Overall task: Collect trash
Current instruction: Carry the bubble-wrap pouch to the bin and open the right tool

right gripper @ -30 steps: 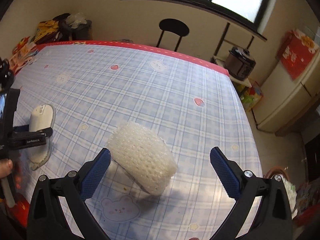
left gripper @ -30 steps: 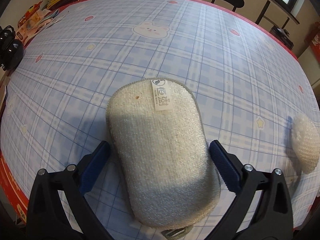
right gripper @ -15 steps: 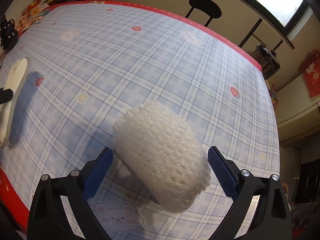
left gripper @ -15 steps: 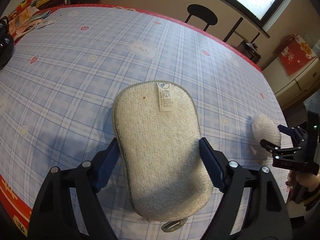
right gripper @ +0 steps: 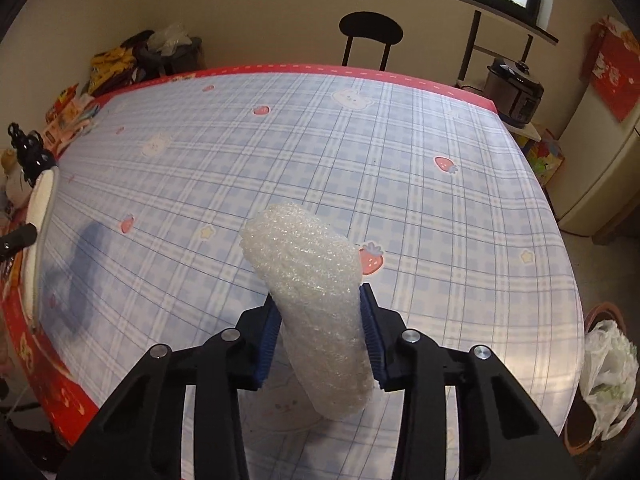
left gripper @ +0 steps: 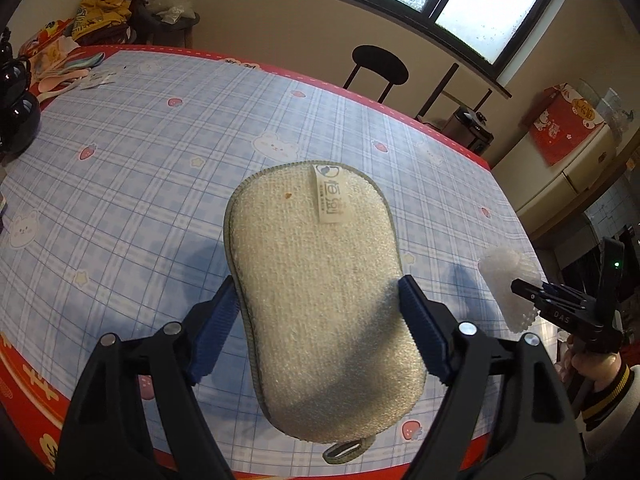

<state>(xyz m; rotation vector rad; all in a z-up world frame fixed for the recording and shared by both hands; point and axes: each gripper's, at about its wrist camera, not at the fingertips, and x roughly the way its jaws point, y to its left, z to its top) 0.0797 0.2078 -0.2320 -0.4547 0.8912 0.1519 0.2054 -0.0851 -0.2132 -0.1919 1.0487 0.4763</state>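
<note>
My left gripper (left gripper: 316, 312) is shut on a beige oval sponge pad (left gripper: 320, 284) with a white label and holds it above the blue checked tablecloth (left gripper: 140, 168). My right gripper (right gripper: 318, 320) is shut on a white foam net sleeve (right gripper: 312, 288), lifted off the cloth. In the left wrist view the foam sleeve (left gripper: 506, 280) and the right gripper (left gripper: 560, 304) show at the far right. In the right wrist view the sponge pad (right gripper: 38, 236) shows edge-on at the far left.
A bin with a white plastic bag (right gripper: 604, 368) stands on the floor right of the table. A black chair (right gripper: 370, 36) stands behind the table. Snack packets and paper (left gripper: 64, 68) lie at the far left corner. A black object (left gripper: 16, 112) sits at the left edge.
Both grippers closed on their items and lifted them off the table. The right jaws squeezed the foam sleeve narrow; the left jaws pinched the sponge pad. Both cameras tilted up.
</note>
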